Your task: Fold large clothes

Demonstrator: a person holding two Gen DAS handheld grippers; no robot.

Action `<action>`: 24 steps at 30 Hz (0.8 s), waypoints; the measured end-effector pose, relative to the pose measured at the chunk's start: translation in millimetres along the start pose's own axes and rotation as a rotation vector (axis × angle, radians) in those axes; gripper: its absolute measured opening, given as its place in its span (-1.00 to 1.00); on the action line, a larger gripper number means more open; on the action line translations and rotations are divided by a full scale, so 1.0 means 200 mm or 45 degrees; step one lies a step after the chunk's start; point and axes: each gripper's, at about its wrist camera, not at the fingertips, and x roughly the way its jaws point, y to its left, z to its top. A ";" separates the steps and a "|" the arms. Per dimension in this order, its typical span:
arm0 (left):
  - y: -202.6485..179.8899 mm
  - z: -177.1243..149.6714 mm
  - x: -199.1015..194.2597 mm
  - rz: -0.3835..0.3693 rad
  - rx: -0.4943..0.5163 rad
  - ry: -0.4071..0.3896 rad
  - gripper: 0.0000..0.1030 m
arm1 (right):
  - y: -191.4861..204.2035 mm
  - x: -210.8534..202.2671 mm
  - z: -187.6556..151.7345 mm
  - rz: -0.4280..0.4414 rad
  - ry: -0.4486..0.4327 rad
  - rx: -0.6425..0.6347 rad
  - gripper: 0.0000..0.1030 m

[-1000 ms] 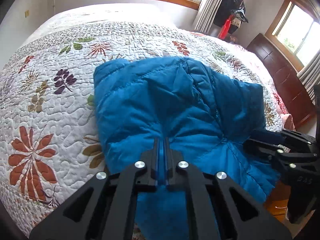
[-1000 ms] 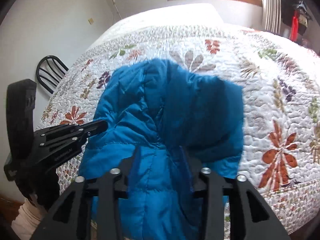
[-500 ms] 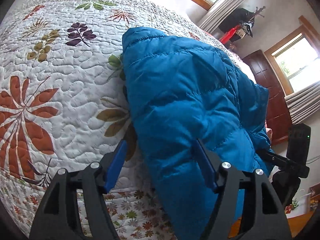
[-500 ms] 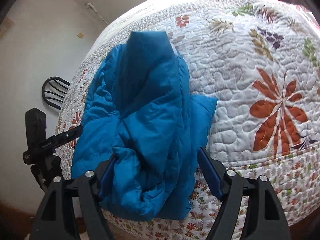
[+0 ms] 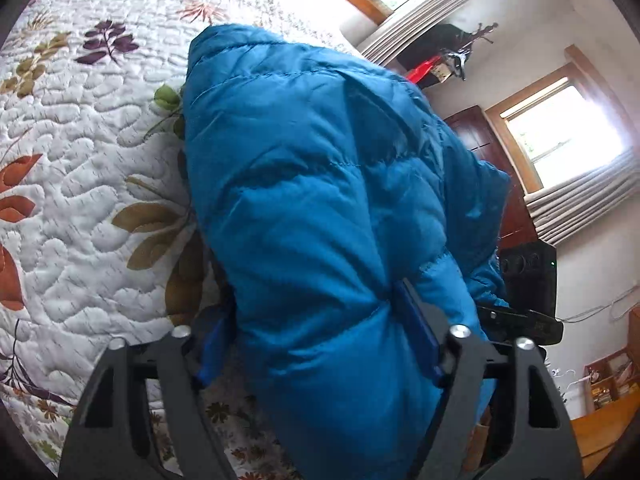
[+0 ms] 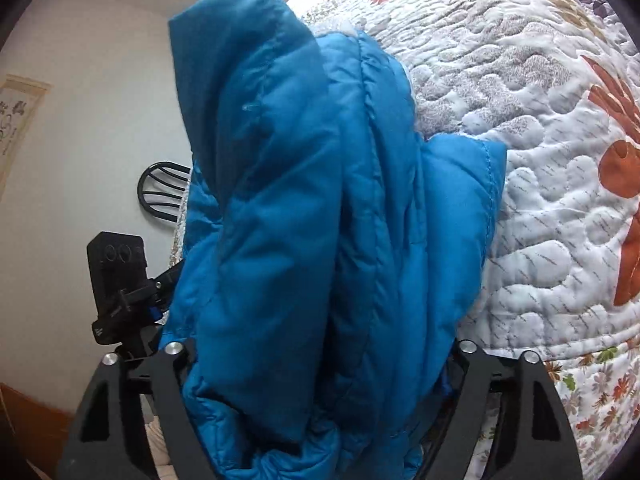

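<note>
A blue puffer jacket lies bunched at the near edge of a bed with a white leaf-print quilt. My left gripper is open, its jaws wide apart with a thick fold of the jacket between them. My right gripper is also open, jaws wide around the jacket, which fills the space between the fingers. The jacket hides most of both fingertips. The right gripper shows at the right of the left wrist view; the left one shows at the left of the right wrist view.
The quilt spreads right of the jacket in the right wrist view. A dark wooden cabinet and windows stand beyond the bed. A black chair back stands by the wall. Wood floor lies below the bed edge.
Both grippers opened from shut on the jacket and pushed forward around its bunched bulk. The jacket now fills both views much closer.
</note>
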 end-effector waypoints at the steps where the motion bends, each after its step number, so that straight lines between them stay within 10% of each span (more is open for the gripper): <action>1: 0.00 -0.01 -0.01 -0.012 0.001 -0.017 0.15 | 0.02 -0.01 -0.01 -0.006 -0.023 -0.028 0.26; 11: -0.04 0.02 -0.28 -0.107 0.055 -0.235 -0.15 | 0.36 -0.11 0.04 -0.016 -0.172 -0.258 -0.13; 24: 0.26 0.54 -0.64 0.071 -0.013 -0.517 -0.14 | 0.88 0.39 0.81 0.068 -0.149 -0.444 -0.13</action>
